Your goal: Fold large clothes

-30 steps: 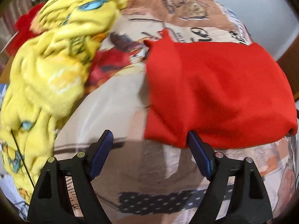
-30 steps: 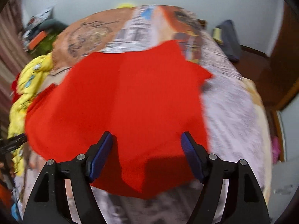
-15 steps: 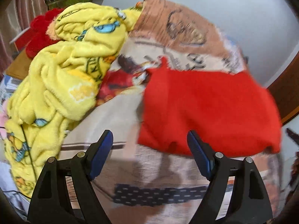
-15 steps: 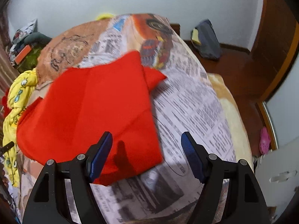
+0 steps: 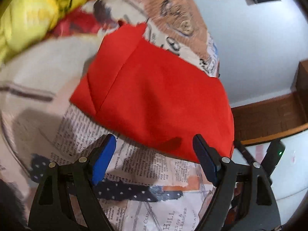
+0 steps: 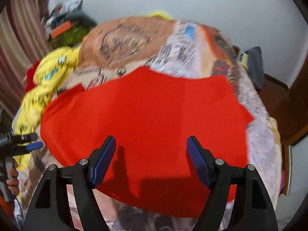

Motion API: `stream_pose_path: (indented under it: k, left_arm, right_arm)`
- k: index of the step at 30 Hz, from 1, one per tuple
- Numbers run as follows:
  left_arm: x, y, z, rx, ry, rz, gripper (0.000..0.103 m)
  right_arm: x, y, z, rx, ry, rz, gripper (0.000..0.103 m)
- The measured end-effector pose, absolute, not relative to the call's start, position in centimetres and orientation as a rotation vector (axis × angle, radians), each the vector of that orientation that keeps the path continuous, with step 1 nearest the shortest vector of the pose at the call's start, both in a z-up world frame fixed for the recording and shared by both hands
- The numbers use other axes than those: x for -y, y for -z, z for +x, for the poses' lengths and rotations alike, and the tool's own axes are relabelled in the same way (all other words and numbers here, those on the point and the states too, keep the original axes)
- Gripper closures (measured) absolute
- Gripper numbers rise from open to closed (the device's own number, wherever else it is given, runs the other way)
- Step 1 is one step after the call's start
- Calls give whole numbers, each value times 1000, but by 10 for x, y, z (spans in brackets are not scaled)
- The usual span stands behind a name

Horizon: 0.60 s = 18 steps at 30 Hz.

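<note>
A red garment (image 5: pixel 157 96) lies partly folded and flat on a bed with a newspaper-print cover (image 5: pixel 146 163); it also fills the middle of the right wrist view (image 6: pixel 146 127). My left gripper (image 5: pixel 154 148) is open and empty, just short of the garment's near edge. My right gripper (image 6: pixel 151 150) is open and empty, hovering over the garment's near part. The left gripper also shows at the left edge of the right wrist view (image 6: pixel 28 142), beside the garment's left end.
A crumpled yellow blanket (image 6: pixel 46 88) lies at the bed's left side, also seen in the left wrist view (image 5: pixel 30 13). Bags and clutter (image 6: pixel 65 28) sit behind it by a curtain. A wooden floor (image 5: pixel 269 115) and a dark bundle (image 6: pixel 254 65) lie right of the bed.
Both grippers stay open. The left view has swung right, so the garment now sits centred and the yellow blanket is off to the upper left. The right gripper moved back over the garment.
</note>
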<state>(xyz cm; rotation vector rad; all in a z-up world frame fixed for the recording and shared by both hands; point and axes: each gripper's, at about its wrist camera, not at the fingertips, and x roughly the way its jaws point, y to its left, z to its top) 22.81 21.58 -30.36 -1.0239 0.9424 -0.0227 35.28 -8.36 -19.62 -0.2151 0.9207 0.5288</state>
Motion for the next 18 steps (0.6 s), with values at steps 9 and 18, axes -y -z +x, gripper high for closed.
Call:
stream_pose_path:
  k: [9,18]
  left_arm:
    - [-227,317,260,-798,93,-1183,21]
    - [-241,322,300,-724,-34,-1203,27]
  right_arm:
    - [92,210,357,-975,-551,-126,30]
    - [87,212,353,-971,-534,-139,30]
